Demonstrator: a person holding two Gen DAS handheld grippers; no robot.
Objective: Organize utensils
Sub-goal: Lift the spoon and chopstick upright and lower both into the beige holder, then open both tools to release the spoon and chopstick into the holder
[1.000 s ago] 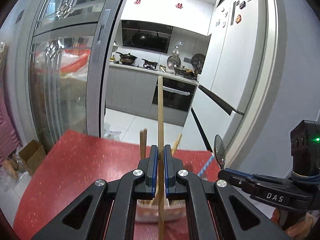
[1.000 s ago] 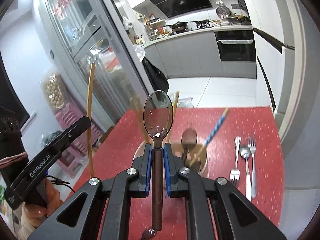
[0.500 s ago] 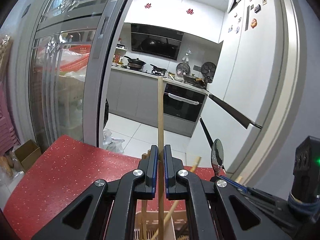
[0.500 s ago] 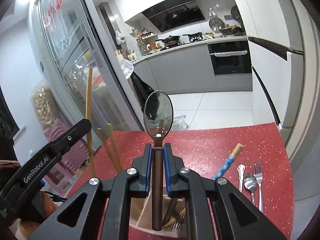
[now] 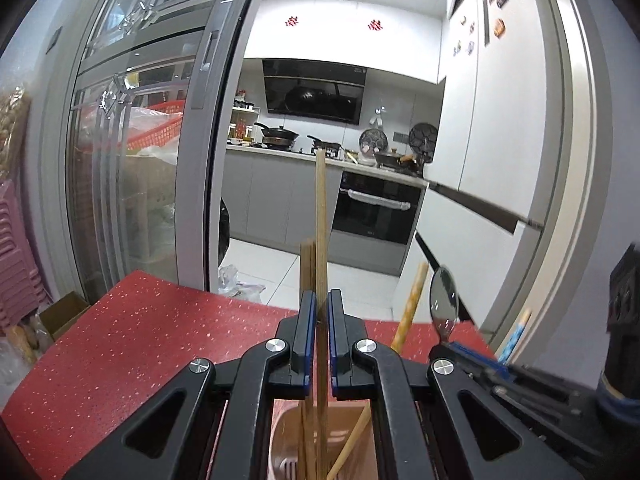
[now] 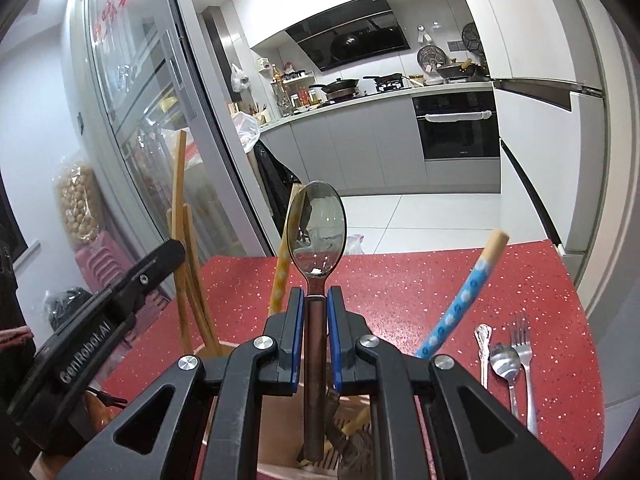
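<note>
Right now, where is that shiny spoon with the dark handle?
The spoon stands upright, clamped in the right gripper, its handle tip reaching down into the utensil holder on the red table, between a yellow-patterned and a blue-patterned chopstick.

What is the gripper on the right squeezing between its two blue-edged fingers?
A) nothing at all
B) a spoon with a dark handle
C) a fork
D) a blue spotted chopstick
B: in the right wrist view the right gripper is shut on the spoon, its dark handle running down between the pads and its shiny bowl standing above them, over the utensil holder.
</note>
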